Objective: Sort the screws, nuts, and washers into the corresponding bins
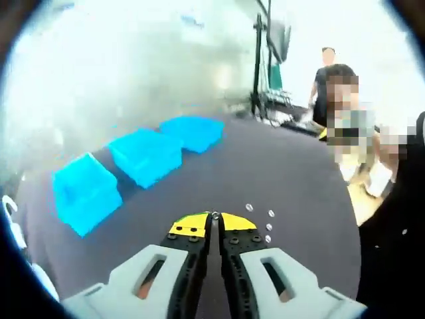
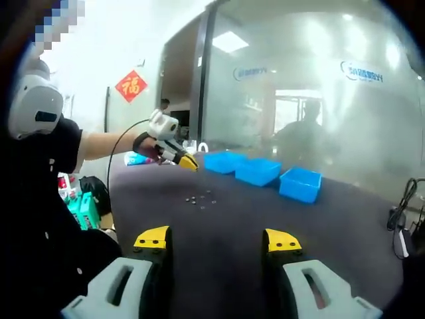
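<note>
In the left gripper view, the left gripper (image 1: 214,218) with yellow-tipped black jaws is pressed closed; whether a tiny piece sits at its tips I cannot tell. Small silvery metal fasteners (image 1: 261,222) lie scattered on the dark grey table (image 1: 279,173) just at 2 o'clock of the tips. Three bright blue plastic bins (image 1: 143,156) stand in a row toward 10 o'clock. In the right gripper view, the right gripper (image 2: 219,240) stands wide open and empty, the fasteners lying toward 12 o'clock of it.
</note>
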`<action>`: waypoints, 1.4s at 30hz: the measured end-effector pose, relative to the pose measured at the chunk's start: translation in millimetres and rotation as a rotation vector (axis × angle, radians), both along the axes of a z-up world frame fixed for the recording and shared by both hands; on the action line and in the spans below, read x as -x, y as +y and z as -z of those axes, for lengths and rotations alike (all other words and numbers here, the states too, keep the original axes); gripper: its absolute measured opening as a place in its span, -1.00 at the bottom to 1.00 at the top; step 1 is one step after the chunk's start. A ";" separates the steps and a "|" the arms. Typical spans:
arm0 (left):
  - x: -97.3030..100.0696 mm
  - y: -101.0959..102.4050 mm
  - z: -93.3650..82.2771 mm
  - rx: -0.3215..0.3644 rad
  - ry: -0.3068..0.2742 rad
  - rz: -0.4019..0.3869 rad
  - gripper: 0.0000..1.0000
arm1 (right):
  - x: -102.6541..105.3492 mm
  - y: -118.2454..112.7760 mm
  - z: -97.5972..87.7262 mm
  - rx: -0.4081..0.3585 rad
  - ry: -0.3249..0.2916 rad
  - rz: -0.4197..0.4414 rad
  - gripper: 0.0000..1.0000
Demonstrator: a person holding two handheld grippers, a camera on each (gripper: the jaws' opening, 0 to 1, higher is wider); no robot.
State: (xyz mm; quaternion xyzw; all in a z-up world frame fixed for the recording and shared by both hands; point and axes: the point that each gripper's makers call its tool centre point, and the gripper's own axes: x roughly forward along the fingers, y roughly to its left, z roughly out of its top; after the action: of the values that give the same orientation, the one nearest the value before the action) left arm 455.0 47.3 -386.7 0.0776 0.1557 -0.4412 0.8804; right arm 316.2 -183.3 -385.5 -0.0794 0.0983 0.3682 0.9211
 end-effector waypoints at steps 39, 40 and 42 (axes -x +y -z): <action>-134.9 89.8 -63.8 0.118 -0.255 -0.473 -0.92 | 2.5 -1.4 -19.6 -0.056 -0.041 0.039 -0.02; -139.8 92.8 -64.6 0.123 -0.258 -0.489 -0.92 | 2.5 -2.1 -19.8 -0.057 -0.041 0.040 -0.02; -149.3 97.6 -62.8 0.136 -0.250 -0.516 -0.92 | 2.4 -3.5 -19.8 -0.057 -0.041 0.044 -0.02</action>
State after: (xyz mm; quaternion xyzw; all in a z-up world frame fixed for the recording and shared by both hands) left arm 604.2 144.9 -323.9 0.0303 0.0308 -0.1993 0.9790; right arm 313.8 -186.9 -365.7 -0.0585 0.0705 0.3489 0.9327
